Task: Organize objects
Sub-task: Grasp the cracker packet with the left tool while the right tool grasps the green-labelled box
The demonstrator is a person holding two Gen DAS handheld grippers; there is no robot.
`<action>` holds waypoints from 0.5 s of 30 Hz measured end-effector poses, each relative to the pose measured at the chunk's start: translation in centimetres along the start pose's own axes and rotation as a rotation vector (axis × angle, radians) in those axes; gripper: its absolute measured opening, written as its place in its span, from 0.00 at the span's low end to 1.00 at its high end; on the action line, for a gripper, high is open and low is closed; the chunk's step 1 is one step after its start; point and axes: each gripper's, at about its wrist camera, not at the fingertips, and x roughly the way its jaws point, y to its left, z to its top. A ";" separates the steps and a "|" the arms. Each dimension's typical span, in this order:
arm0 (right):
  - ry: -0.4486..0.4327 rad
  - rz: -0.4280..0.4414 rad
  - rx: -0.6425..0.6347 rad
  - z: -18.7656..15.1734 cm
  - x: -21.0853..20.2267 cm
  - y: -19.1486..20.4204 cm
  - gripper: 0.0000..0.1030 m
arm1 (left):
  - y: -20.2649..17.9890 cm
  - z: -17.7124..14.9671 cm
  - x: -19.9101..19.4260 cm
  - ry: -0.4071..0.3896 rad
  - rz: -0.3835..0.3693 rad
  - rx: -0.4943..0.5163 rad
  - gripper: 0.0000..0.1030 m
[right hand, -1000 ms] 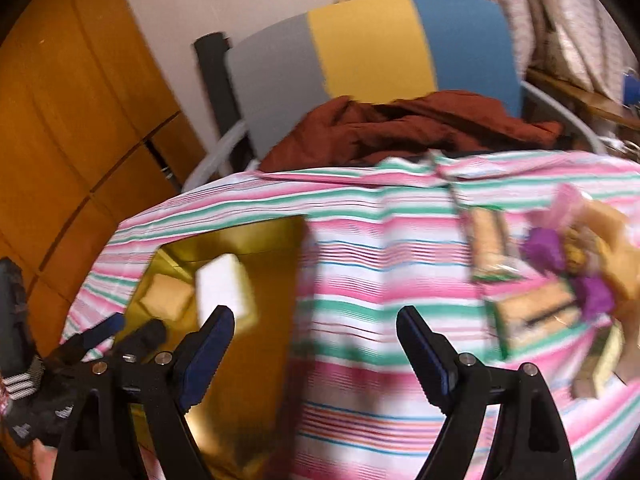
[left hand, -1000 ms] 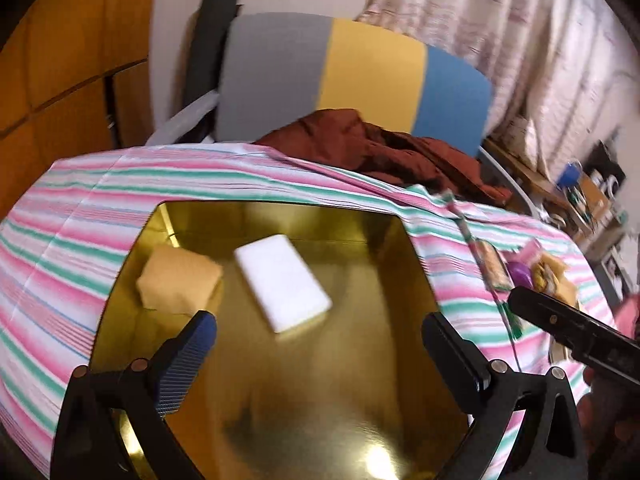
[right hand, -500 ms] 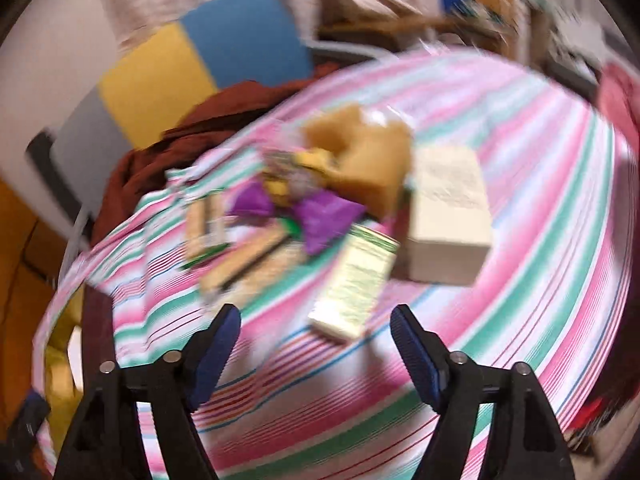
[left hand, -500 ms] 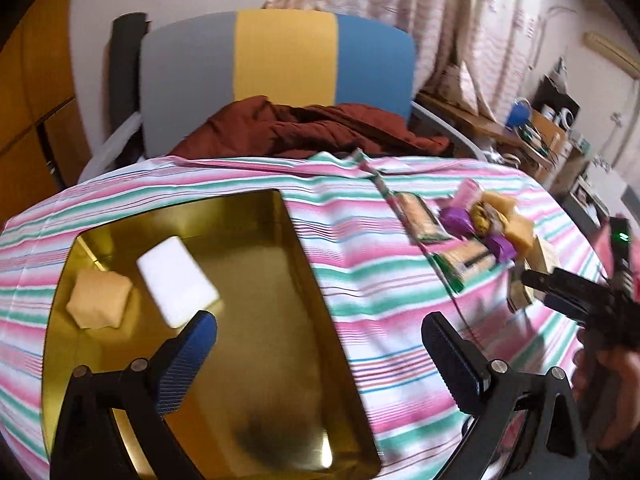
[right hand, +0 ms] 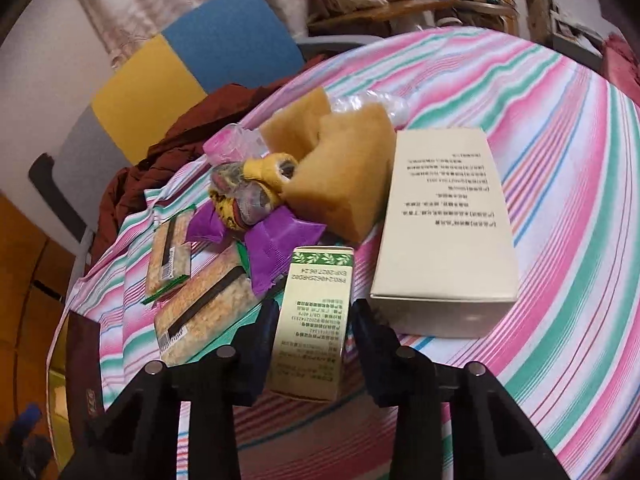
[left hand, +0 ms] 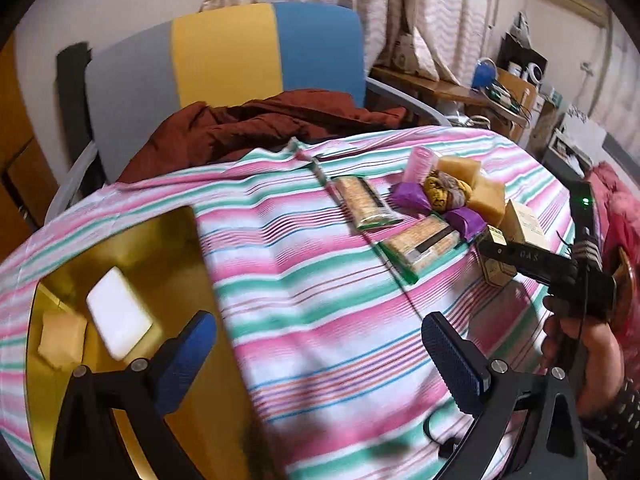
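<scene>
My right gripper is shut on a small cream box with a green leafy top, which lies on the striped cloth at the near edge of a pile. Touching it on the right is a larger cream box. Behind are tan sponges, purple wrappers and two snack bars. My left gripper hangs open over bare cloth, between the pile and a gold tray. The tray holds a white block and a tan sponge.
A grey, yellow and blue chair with a brown garment stands behind the table. A person's hand holds the right gripper at the table's right edge. A cluttered shelf fills the far right.
The left gripper has swung right, from above the gold tray to the striped cloth. The right gripper crossed to the pile, came down and closed on the small box.
</scene>
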 end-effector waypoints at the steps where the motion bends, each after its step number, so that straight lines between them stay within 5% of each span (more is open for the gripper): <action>1: -0.018 -0.003 -0.030 -0.1 -0.2 -0.1 0.32 | -0.5 0.3 0.4 -0.001 0.003 0.018 1.00; 8: -0.087 0.015 -0.114 -0.8 -0.4 -0.9 0.29 | -5.2 2.7 5.5 0.054 -0.041 0.216 1.00; 15: -0.104 0.091 -0.060 -0.8 -0.4 -2.0 0.29 | -9.5 4.6 11.5 0.100 -0.058 0.417 1.00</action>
